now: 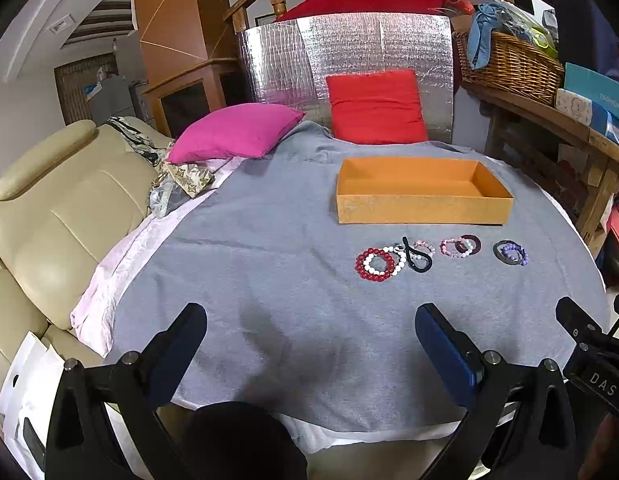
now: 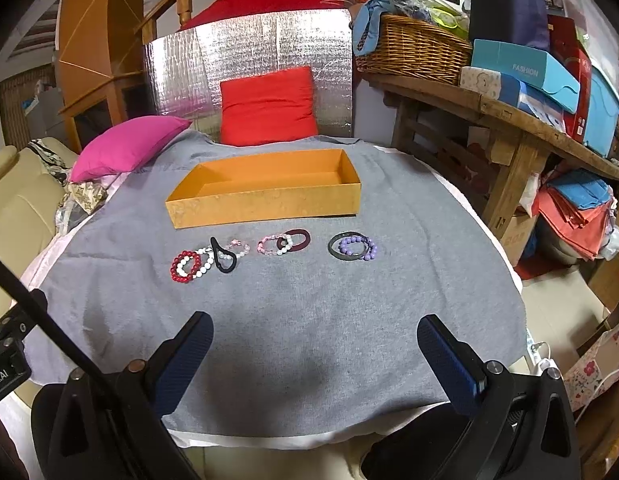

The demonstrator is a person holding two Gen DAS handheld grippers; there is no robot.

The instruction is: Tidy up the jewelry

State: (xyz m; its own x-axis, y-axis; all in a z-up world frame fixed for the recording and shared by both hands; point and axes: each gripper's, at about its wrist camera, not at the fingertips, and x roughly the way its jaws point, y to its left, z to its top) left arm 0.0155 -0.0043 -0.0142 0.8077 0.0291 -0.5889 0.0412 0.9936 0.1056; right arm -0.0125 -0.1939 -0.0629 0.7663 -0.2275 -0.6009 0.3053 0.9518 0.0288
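An empty orange box (image 1: pixel 423 208) (image 2: pixel 265 206) sits on the grey cloth. In front of it lies a row of jewelry: a red bead bracelet (image 1: pixel 362 268) (image 2: pixel 175 270) overlapping a white bead bracelet (image 1: pixel 397 266), a black band (image 1: pixel 418 266) (image 2: pixel 225 265), pink bead bracelets (image 1: pixel 449 249) (image 2: pixel 265 245) with a maroon ring (image 2: pixel 303 236), and a grey ring with purple beads (image 1: pixel 513 253) (image 2: pixel 355 247). My left gripper (image 1: pixel 311 340) and right gripper (image 2: pixel 315 344) are open and empty, well short of the row.
A pink pillow (image 1: pixel 237 130) and a red pillow (image 1: pixel 375 106) lie behind the box against a silver foil panel. A beige sofa (image 1: pixel 57 208) is on the left. A wooden bench (image 2: pixel 509 120) with a wicker basket and boxes stands on the right.
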